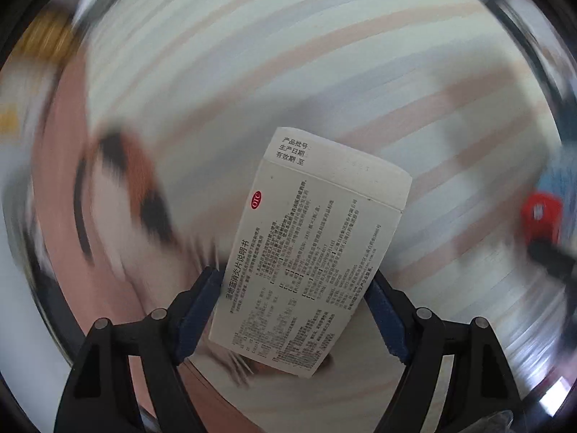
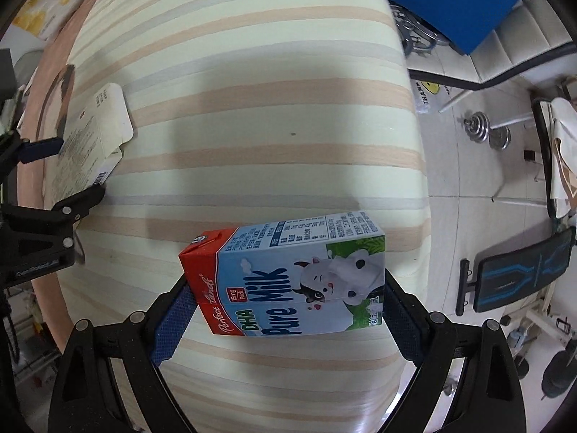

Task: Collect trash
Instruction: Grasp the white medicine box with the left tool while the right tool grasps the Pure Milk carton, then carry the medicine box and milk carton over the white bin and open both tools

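Note:
In the left wrist view a white medicine box with black print stands sharp against a smeared background. My left gripper is shut on it, one blue pad on each long side. From the right wrist view the same box shows at the far left with an end flap open, between the left gripper's fingers. A blue, red and white milk carton lies crosswise over the striped bed cover. My right gripper is shut on it, with a pad against each end.
A pink sheet with a cartoon print borders the striped cover on the left. Right of the bed's edge is pale floor with a dumbbell, a weight bench, a white chair and a blue panel.

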